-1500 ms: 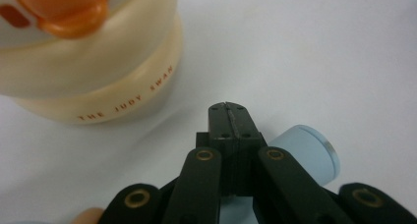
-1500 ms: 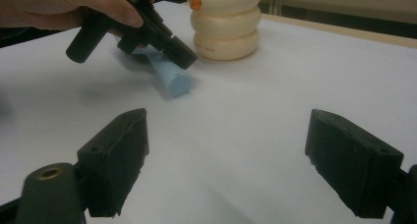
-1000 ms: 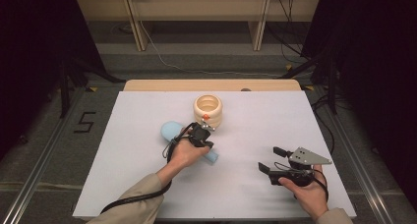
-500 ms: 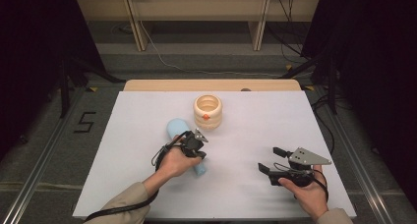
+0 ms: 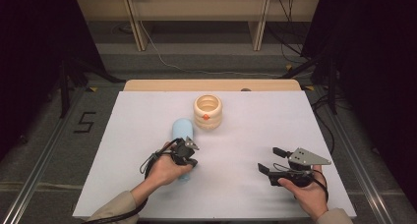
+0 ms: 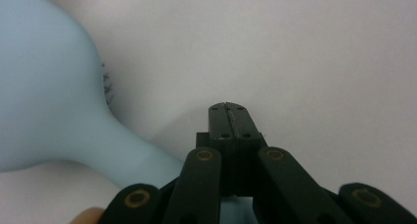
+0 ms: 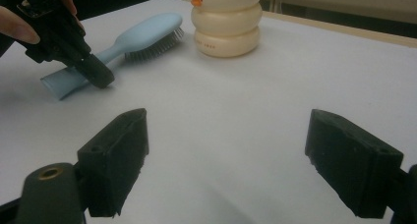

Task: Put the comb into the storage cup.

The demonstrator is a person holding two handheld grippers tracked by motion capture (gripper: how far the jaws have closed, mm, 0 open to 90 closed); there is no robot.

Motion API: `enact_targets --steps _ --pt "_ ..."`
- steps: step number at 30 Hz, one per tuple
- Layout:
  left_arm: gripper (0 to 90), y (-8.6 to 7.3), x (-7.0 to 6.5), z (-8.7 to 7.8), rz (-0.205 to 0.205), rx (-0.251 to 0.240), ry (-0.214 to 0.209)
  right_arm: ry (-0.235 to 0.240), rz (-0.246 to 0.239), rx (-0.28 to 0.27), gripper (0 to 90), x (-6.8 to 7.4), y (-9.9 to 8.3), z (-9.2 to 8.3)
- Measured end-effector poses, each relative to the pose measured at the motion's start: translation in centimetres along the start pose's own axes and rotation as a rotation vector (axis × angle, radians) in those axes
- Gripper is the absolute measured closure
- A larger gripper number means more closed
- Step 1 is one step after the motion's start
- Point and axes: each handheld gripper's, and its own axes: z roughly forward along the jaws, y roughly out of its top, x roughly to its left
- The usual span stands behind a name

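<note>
A light blue hairbrush point(image 5: 182, 129) lies on the white table point(image 5: 137, 135), bristles turned to the side, its handle toward the person. My left gripper point(image 5: 190, 158) is shut with nothing between its jaws. Its tip rests against the right side of the brush handle; in the left gripper view the closed tip point(image 6: 229, 109) sits just right of the hairbrush point(image 6: 49, 101). The right gripper view has the left gripper point(image 7: 101, 77) touching the hairbrush point(image 7: 142, 35) at its handle. My right gripper point(image 5: 270, 159) stays open at the front right, with bare table between its jaws point(image 7: 226, 160).
A cream ringed container point(image 5: 207, 112) with an orange mark stands upright just right of the brush head, also in the right gripper view point(image 7: 226, 22). A wooden strip edges the table's far side point(image 5: 211, 85). Dark floor and cables lie beyond.
My left hand has moved left and nearer to the person, and the brush handle has swung that way with it, so the brush now lies nearly straight toward the person. The right gripper has not moved.
</note>
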Motion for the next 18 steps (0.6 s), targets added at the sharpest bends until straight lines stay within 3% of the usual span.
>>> enact_targets --steps 18 --pt "90.0 -3.0 2.1 -1.9 -0.053 0.012 0.029 -0.002 0.0 0.0 17.4 0.0 0.0 0.0"
